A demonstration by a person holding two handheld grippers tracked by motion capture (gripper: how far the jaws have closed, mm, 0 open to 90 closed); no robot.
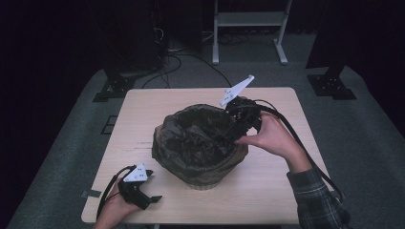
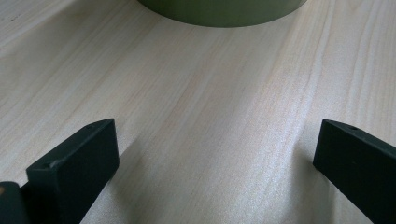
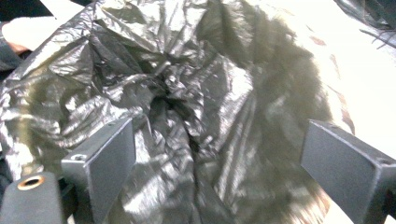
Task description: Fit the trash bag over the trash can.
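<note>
Left gripper [image 1: 145,191]: nearest, at the desk's front-left edge, short of the bin; held low over the wood; fingers [image 2: 74,163] spread wide, nothing between them.
Pale rectangular wooden desk [image 1: 267,195]: carries the bin at its middle.
Round olive-green waste bin [image 1: 205,181]: upright, mid-desk; curved base wall at the top of the left gripper view.
Crinkled black plastic bin liner [image 1: 191,143]: inside the bin, draped out over its rim; glossy folds close before the right gripper's camera.
Right hand [image 1: 270,136]: at the bin's right rim, fingertips touching the liner.
Right gripper [image 1: 239,126]: at the bin's far-right rim, angled down inward; fingers [image 3: 105,161] spread apart, liner lying between them, not pinched.
</note>
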